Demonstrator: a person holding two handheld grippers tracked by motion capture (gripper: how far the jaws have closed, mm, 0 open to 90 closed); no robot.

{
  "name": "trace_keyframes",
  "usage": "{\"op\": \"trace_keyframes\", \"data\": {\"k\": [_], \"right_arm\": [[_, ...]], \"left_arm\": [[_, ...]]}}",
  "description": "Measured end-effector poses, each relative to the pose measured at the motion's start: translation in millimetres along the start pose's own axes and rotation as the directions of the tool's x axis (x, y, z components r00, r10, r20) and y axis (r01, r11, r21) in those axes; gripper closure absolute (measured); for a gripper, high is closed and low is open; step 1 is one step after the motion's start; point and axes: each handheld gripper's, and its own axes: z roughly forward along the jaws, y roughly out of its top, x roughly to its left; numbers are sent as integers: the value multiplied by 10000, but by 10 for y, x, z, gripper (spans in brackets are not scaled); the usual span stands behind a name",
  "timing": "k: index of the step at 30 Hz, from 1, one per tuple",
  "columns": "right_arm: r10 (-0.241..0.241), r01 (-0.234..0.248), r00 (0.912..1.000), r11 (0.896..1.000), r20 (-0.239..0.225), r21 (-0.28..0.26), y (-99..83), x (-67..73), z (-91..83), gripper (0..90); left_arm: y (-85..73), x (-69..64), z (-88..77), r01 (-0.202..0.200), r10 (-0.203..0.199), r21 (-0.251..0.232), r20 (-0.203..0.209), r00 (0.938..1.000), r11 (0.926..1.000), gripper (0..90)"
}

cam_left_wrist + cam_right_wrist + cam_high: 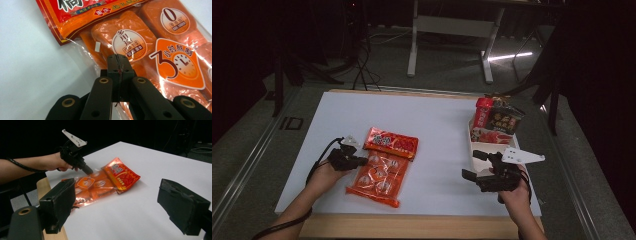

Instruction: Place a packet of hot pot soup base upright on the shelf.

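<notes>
On the white tabletop (432,120), a clear plastic bag of orange blocks with a red printed header (382,167) is lying flat near the person's edge, and every other position is being given from that bag. Touching the bag's left edge, the left tongs (360,161) are sitting with their black jaws pressed together; the left gripper view is showing the closed tips (119,65) resting on the crinkled film just below the red header, though whether a fold of film is pinched between them cannot be told. Behind those tongs, the left hand (328,172) is wrapping the gripper's body, a cable trailing back along the forearm. Well apart from the bag, to its right, the right tongs (474,165) are hovering over bare tabletop with their jaws standing wide apart and nothing between them; the right gripper view is framing the bag and the left tongs (88,171) between those two padded jaws. Farther right and beyond the bag, a white open box (473,147) is holding upright red and dark snack packets (497,120) at the tabletop's far right edge.
</notes>
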Motion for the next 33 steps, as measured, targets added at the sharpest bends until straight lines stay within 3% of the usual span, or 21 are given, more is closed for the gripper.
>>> {"op": "trace_keyframes", "data": {"k": [11,16,19,24,33], "right_arm": [[-28,28,10000,10000,32,-12,15,3,-11,147],[-47,47,10000,10000,8,-14,19,13,-14,147],[-3,3,10000,10000,1,-16,14,9,-13,147],[10,-10,10000,10000,-17,15,11,8,1,147],[-60,60,10000,10000,-15,14,16,20,3,147]], "left_arm": [[-206,-107,-193,-304,296,537,166,9994,9981,900],[-278,-130,-188,-97,70,580,465,9989,9983,900],[-272,-161,-178,-85,65,522,377,9993,9986,900],[-236,-234,-143,-111,77,577,578,9983,9983,900],[37,-484,71,-675,620,471,1099,9920,9966,900]]}}
